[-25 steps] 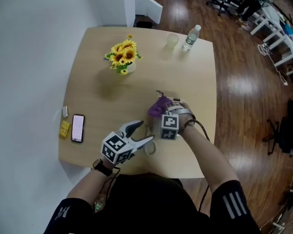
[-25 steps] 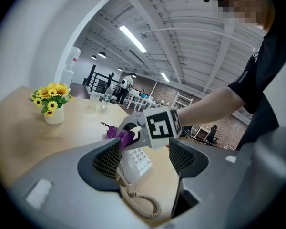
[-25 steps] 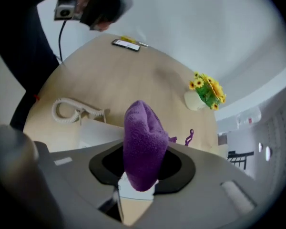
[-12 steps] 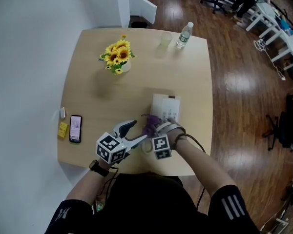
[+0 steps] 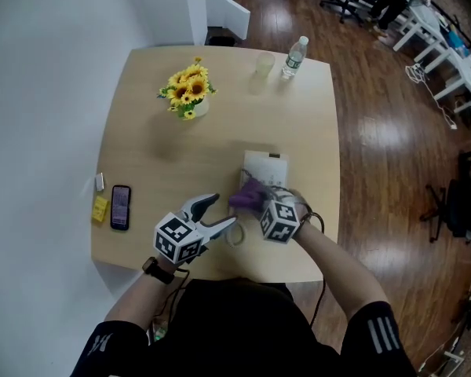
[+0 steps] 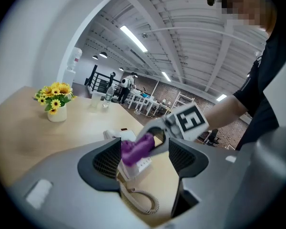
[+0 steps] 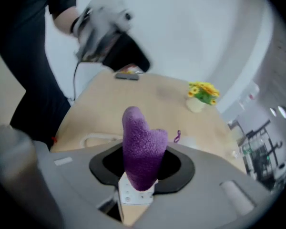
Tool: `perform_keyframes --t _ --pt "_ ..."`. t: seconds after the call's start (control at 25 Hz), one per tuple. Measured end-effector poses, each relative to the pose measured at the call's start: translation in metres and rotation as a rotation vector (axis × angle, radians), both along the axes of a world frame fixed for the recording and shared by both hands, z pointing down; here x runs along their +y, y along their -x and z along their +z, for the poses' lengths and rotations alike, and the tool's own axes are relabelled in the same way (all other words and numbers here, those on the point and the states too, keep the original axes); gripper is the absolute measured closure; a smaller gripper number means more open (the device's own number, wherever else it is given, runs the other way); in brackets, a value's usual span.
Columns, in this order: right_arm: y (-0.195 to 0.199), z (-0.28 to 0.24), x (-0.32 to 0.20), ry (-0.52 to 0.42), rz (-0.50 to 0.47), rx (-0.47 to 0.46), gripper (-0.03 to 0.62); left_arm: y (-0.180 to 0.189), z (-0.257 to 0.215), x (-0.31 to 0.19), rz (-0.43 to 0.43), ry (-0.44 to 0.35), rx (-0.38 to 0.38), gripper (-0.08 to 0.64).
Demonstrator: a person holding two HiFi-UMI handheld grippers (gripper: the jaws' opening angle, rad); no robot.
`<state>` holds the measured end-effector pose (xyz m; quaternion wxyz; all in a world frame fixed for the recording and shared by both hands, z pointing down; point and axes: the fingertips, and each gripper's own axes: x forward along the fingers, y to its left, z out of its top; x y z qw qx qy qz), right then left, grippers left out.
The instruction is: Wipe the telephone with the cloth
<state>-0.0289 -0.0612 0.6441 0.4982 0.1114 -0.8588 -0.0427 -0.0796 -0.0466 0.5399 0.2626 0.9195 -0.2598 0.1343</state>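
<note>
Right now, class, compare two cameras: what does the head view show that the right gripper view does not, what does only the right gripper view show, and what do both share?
Only the head view shows the marker cube on the right gripper, plus the bottle and cup at the table's far edge. Only the right gripper view shows its jaws shut on the cloth, with white keys just beneath. Both show the cloth, the telephone, the sunflowers and the table.
</note>
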Motion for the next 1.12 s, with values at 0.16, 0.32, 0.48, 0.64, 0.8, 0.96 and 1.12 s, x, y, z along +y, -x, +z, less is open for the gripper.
perform_keyframes --t 0.16,0.32,0.48,0.64,0.8,0.96,1.12 --pt "-0.023 -0.038 -0.092 0.002 0.263 -0.092 0.451 -0.001 0.001 -0.001 -0.003 -0.009 0.000 0.252" --pt "-0.033 -0.032 -0.133 0.020 0.333 -0.058 0.451 -0.004 0.002 0.003 0.001 -0.002 -0.008 0.252" --pt "-0.036 0.005 -0.126 0.101 0.360 -0.014 0.452 0.001 0.001 0.002 -0.014 0.001 -0.015 0.252" --pt "-0.032 0.026 -0.088 0.112 0.323 -0.005 0.453 0.011 0.005 -0.004 -0.042 0.001 -0.030 0.252" --pt "-0.028 0.037 -0.043 0.122 0.258 0.005 0.453 0.015 0.014 -0.013 -0.056 0.007 -0.039 0.252" --pt "-0.025 0.056 0.006 0.116 0.149 0.079 0.453 0.010 0.017 -0.025 -0.057 0.008 -0.049 0.252" --pt "-0.024 0.070 0.037 0.131 0.087 0.113 0.453 0.004 0.024 -0.038 -0.066 0.010 -0.084 0.252"
